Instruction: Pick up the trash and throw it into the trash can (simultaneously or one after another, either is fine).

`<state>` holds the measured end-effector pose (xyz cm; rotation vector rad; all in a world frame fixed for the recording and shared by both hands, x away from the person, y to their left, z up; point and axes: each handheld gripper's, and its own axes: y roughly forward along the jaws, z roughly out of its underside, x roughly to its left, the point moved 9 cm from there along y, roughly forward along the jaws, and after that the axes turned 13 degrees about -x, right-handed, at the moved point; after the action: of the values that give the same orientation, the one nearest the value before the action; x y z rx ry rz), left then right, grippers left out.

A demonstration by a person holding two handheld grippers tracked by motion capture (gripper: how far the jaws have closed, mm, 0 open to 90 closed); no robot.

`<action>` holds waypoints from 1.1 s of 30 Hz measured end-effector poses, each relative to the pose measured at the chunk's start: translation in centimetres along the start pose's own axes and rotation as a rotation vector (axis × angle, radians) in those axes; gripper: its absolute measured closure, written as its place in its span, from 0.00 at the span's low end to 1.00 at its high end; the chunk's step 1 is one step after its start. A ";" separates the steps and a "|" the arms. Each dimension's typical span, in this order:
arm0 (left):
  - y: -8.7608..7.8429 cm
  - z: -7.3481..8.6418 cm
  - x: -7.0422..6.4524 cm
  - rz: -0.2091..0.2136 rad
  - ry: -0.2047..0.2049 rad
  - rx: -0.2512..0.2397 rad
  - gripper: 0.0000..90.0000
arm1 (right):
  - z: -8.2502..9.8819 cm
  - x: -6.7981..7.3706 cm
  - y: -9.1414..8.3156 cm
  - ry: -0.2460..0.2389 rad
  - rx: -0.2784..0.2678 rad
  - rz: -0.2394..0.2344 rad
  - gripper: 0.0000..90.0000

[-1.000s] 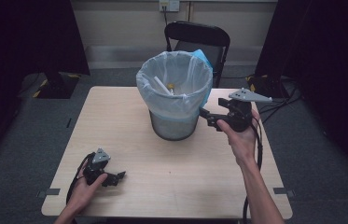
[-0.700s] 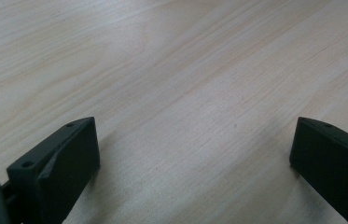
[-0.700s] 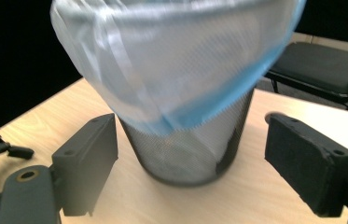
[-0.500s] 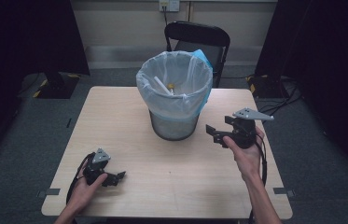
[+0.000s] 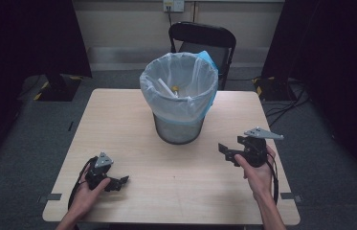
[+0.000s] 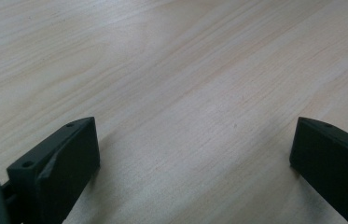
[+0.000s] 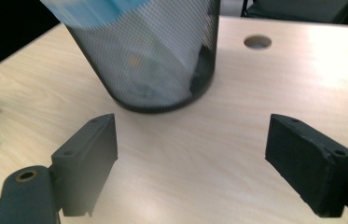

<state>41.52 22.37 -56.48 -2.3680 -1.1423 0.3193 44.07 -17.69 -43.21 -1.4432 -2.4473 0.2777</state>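
A black mesh waste bin (image 5: 179, 103) with a pale plastic liner stands at the middle back of the wooden table (image 5: 118, 115). Inside it lie a white stick-like piece and a small yellow thing. My right gripper (image 5: 226, 151) hovers open to the right of the bin, nearer the front, its jaws pointing left with nothing between them. In the right gripper view the bin (image 7: 153, 56) sits just beyond the open jaws (image 7: 190, 163). My left gripper (image 5: 121, 182) rests low at the front left, open and empty. Bare wood lies between its jaws (image 6: 192, 163).
A black folding chair (image 5: 205, 40) stands behind the table. Cables (image 5: 286, 103) trail on the grey floor at the right. A round hole (image 7: 257, 41) pierces the tabletop past the bin. Dark curtains close both sides.
My right gripper has come down and back from beside the bin's rim toward the front right of the table. The left gripper has stayed put.
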 end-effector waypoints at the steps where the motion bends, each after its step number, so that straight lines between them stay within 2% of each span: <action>1: 0.0 0.0 0.0 -0.001 -0.002 -0.001 0.01 | 0.4 -0.2 0.0 0.003 0.007 0.009 0.18; 14: 0.0 0.0 0.0 -0.001 -0.001 -0.001 0.01 | 6.1 -2.5 -0.8 -0.020 0.111 0.087 0.19; 23: 0.0 0.0 0.0 -0.001 -0.001 -0.001 0.01 | 10.0 -3.3 -0.9 0.008 0.175 0.114 0.19; 30: 0.0 0.0 0.0 -0.001 -0.001 -0.001 0.01 | 12.5 -4.0 -0.8 0.044 0.214 0.136 0.19; 33: 0.0 0.0 0.0 -0.002 0.000 0.000 0.01 | 12.7 -4.2 -0.7 0.012 0.209 0.161 0.18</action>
<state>41.53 22.38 -56.48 -2.3667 -1.1453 0.3190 41.08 -21.95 -55.53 -1.5432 -2.2187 0.5402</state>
